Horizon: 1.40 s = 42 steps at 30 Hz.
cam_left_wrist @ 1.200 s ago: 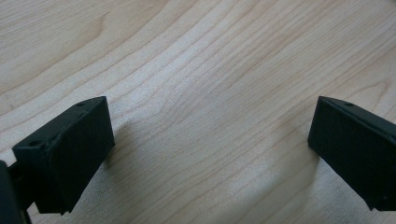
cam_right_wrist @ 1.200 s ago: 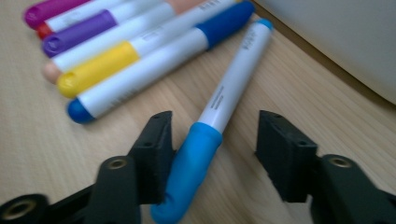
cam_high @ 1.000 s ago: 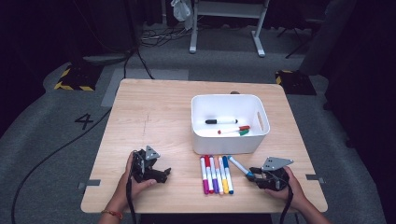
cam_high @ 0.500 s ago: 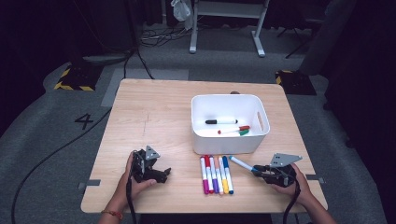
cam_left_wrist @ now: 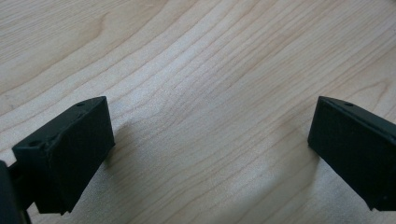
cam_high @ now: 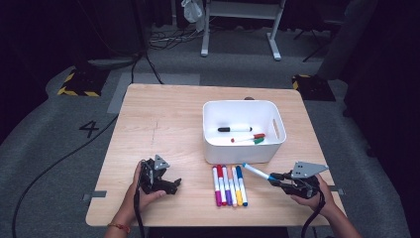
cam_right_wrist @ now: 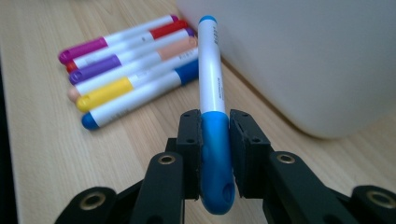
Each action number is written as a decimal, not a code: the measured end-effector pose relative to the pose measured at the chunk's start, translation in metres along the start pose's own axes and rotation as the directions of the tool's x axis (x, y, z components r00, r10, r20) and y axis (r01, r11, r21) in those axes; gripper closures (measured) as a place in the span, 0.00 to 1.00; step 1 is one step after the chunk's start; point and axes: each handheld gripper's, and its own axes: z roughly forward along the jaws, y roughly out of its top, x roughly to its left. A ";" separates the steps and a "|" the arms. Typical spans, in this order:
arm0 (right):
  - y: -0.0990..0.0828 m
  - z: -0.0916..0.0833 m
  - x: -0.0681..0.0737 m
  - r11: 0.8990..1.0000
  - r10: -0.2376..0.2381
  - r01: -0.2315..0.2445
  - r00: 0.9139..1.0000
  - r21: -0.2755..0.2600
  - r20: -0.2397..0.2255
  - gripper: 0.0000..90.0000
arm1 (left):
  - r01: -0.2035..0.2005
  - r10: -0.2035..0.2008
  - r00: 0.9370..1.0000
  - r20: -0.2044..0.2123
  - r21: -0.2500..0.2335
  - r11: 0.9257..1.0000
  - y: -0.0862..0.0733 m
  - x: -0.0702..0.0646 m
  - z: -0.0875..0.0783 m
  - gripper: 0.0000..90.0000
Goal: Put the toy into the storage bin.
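My right gripper (cam_high: 275,179) has just closed its jaws on the light-blue marker (cam_high: 255,171), gripping it by the capped end, and compared with a second ago the pen is now lifted clear of the wooden table (cam_high: 163,119) — its free tip points up and toward the white bin (cam_high: 243,152). In the right gripper view the pads press both sides of the blue cap (cam_right_wrist: 215,158). That means the pickup looks done, and I judge the next step is carrying the pen over the bin wall to join the black, red and green pens (cam_high: 243,135) inside. Five more markers (cam_high: 229,184) lie in a row just in front of the bin, untouched. My left gripper (cam_high: 171,185) rests on the table at the near left, jaws wide apart with nothing between them — just bare wood. The printing on the held pen is too blurred to read, and the bin's interior is cut off in the right gripper view.
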 end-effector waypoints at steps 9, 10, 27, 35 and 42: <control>0.040 -0.030 -0.006 0.989 -0.100 0.096 0.994 -0.115 -0.032 0.84 | 0.000 0.000 1.000 0.000 0.000 1.000 0.000 0.000 0.000 0.00; 0.044 -0.033 -0.008 0.988 -0.108 0.104 0.994 -0.118 -0.026 0.84 | 0.000 0.000 1.000 0.000 0.000 1.000 0.000 0.000 0.000 0.00; 0.125 -0.046 -0.059 0.972 -0.220 0.216 0.975 -0.095 -0.025 0.84 | 0.000 0.000 1.000 0.000 0.000 1.000 0.000 0.000 0.000 0.00; 0.145 -0.012 -0.084 0.975 -0.224 0.224 0.972 -0.006 -0.070 0.84 | 0.000 0.000 1.000 0.001 0.000 1.000 0.000 0.000 0.000 0.00; 0.149 0.017 -0.095 0.969 -0.223 0.235 0.965 0.082 -0.136 0.84 | -0.001 0.001 1.000 0.001 0.001 1.000 0.000 0.000 0.000 0.00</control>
